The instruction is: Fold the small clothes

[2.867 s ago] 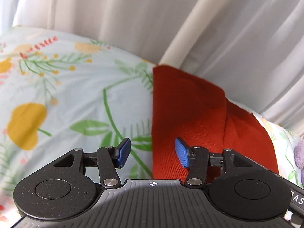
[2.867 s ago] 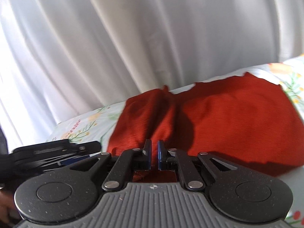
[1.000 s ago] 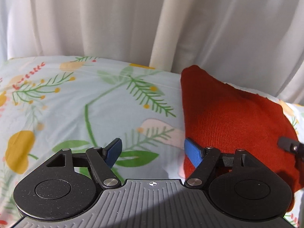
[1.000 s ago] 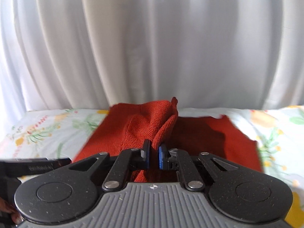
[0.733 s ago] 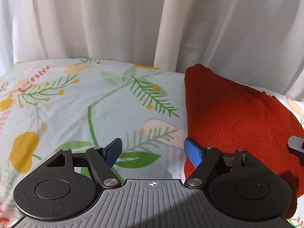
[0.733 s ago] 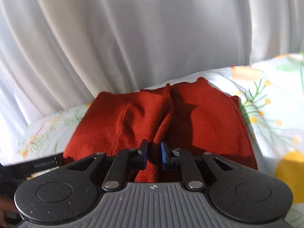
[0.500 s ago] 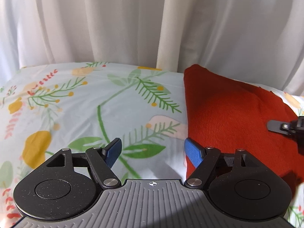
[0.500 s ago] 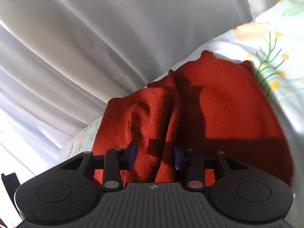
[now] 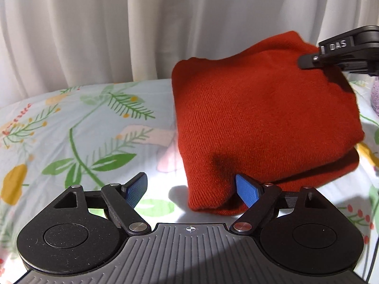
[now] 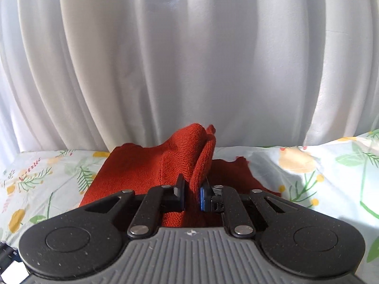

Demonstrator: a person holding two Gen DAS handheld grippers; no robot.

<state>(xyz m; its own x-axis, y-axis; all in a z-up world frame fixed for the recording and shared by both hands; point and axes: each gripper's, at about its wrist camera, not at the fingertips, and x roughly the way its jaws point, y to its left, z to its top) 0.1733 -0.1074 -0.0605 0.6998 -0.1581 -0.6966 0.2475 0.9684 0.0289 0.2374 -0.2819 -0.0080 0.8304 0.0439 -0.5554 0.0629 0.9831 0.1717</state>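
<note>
Red knit garment (image 9: 260,118) right of centre, on floral sheet (image 9: 83,130) | your right gripper (image 10: 191,195) closing, pinching raised fold | left gripper (image 9: 191,189) opening, nothing pinched | risk: fold probably slips, thin bite

Garment: my rust-red knit garment (image 9: 260,118), folded over in layers.
Pose: one edge lifted into a peak (the far right one), the rest flat.
Place: on the floral sheet (image 9: 83,130), by its curtain-side edge.

Matt ribbed red knit garment (image 9: 260,123), seemingly wool
</note>
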